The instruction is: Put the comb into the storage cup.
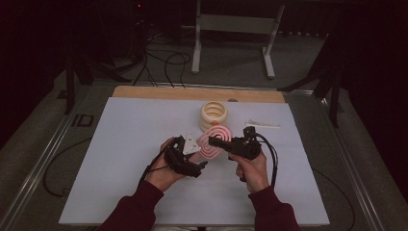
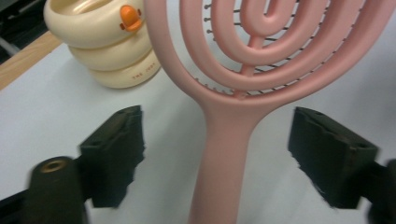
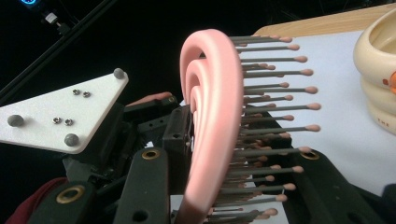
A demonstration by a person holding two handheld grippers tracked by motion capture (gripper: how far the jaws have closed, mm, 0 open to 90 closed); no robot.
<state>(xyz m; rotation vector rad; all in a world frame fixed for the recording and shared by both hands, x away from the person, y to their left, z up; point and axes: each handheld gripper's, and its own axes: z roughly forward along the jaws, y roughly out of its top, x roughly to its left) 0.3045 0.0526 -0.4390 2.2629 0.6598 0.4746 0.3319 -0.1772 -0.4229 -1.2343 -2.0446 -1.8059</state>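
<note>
A pink hairbrush [image 1: 211,142] with a ring-shaped head is held up above the white table cover [image 1: 125,159]. My right gripper [image 1: 222,142] is shut on its head: in the right gripper view [image 3: 224,186] one jaw lies against the pink back [image 3: 210,107] and the other against the bristles. My left gripper [image 1: 202,163] is at the handle end. In the left gripper view [image 2: 215,158] the handle [image 2: 224,140] runs between its fingers [image 2: 114,149], which stand open and apart from it on both sides.
A cream ringed container [image 1: 215,113] with an orange duck [image 2: 130,16] stands just behind the brush. A small white object [image 1: 262,124] lies to the right. The table's wooden strip [image 1: 197,93] runs along the far edge. A metal stand [image 1: 231,29] is on the floor beyond.
</note>
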